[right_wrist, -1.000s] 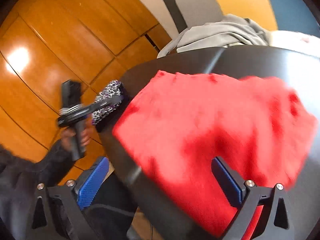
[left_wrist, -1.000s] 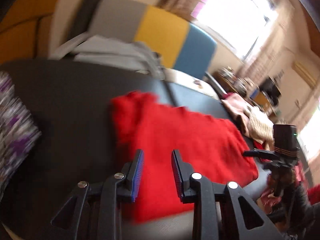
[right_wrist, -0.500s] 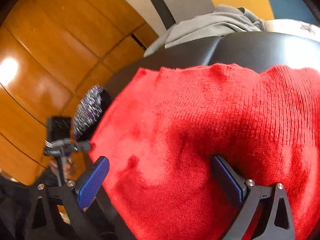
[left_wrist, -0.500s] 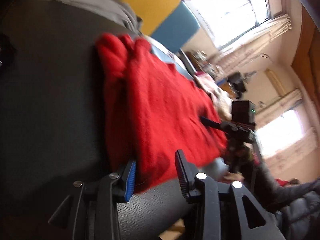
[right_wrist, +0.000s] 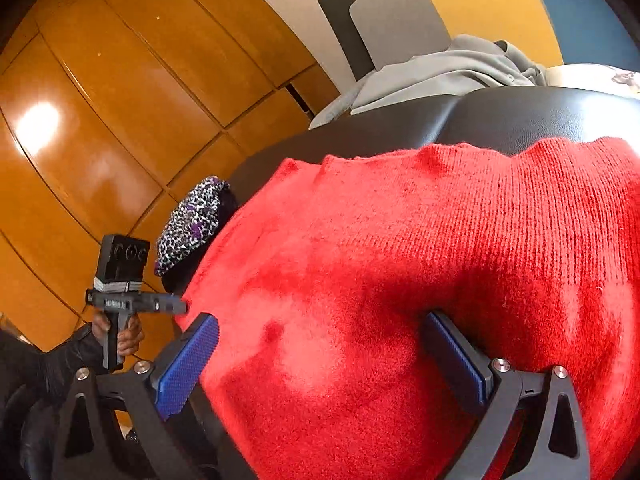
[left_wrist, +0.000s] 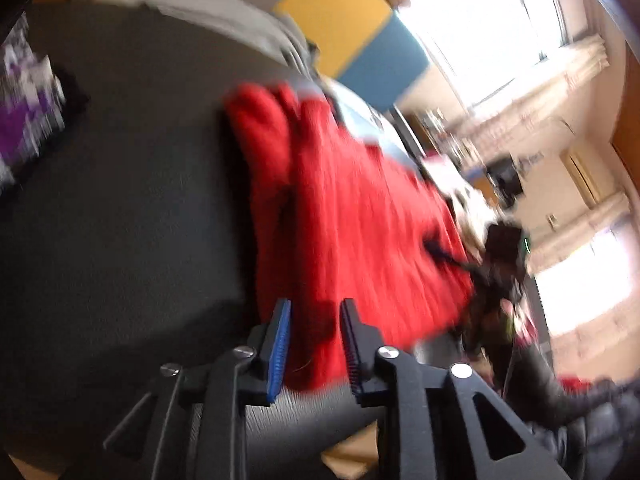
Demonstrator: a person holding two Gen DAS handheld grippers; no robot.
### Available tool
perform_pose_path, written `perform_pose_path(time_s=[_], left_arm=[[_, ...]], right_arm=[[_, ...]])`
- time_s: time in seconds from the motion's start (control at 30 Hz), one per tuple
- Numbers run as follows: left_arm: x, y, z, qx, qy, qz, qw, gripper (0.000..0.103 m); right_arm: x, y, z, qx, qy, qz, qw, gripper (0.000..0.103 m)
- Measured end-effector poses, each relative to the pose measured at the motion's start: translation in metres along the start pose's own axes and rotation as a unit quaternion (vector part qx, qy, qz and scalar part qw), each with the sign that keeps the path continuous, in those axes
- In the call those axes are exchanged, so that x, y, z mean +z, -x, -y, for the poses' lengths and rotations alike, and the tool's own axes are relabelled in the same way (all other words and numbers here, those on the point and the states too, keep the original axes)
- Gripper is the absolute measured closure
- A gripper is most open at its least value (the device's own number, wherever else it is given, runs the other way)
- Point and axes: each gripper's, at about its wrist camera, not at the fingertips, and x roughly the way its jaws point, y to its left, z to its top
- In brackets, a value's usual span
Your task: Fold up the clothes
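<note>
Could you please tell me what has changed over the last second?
The left tongs moved in to the red sweater's near edge and now straddle it, fingers narrowed. The right tongs advanced over the sweater, still wide open. The sweater stays on the black table.

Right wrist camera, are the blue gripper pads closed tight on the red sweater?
No, the right gripper stands wide open, its blue pads far apart with the red sweater lying between them.
</note>
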Motion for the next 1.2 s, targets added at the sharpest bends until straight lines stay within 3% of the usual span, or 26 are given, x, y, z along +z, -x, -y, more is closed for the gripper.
perform_pose_path(time_s=[0.2, 0.37, 0.5, 0.6, 0.63, 0.7, 0.73, 0.87, 1.03, 1.2], left_arm=[[0.041, -0.022, 0.049, 0.011, -0.061, 0.053, 0.9967, 0.070], [0.062, -0.060, 0.076, 0.047, -0.101, 0.040, 0.9930, 0.069], [0.077, -0.079, 0.071, 0.071, -0.094, 0.033, 0.9925, 0.069], [0.078, -0.090, 0.054, 0.145, -0.088, 0.031, 0.9850, 0.071], [0.077, -0.091, 0.046, 0.168, -0.082, 0.034, 0.9817, 0.080], [0.072, -0.088, 0.032, 0.159, -0.054, 0.048, 0.9847, 0.082], [0.069, -0.085, 0.027, 0.149, -0.041, 0.052, 0.9866, 0.083], [0.065, -0.078, 0.030, 0.134, -0.041, 0.054, 0.9886, 0.081], [0.064, -0.044, 0.027, 0.112, -0.021, 0.064, 0.9914, 0.058], [0.065, -0.032, 0.011, 0.126, -0.019, 0.030, 0.9914, 0.058]], right_arm=[[-0.003, 0.003, -0.001, 0.000, 0.002, 0.008, 1.000, 0.000], [-0.001, 0.009, -0.003, -0.017, -0.010, 0.003, 1.000, 0.000], [0.021, 0.017, -0.013, -0.058, 0.003, 0.011, 0.998, 0.000], [0.038, 0.024, -0.020, -0.090, 0.015, 0.021, 0.996, 0.000], [0.042, 0.022, -0.017, -0.120, 0.016, 0.014, 0.993, 0.000], [0.046, 0.011, -0.002, -0.210, 0.012, -0.014, 0.978, 0.000], [0.045, 0.009, 0.003, -0.232, 0.011, -0.017, 0.972, 0.000], [0.031, 0.008, 0.016, -0.249, 0.017, 0.008, 0.968, 0.000], [0.024, 0.006, 0.018, -0.265, 0.029, 0.015, 0.964, 0.000], [0.021, 0.009, 0.018, -0.257, 0.025, 0.022, 0.966, 0.000]])
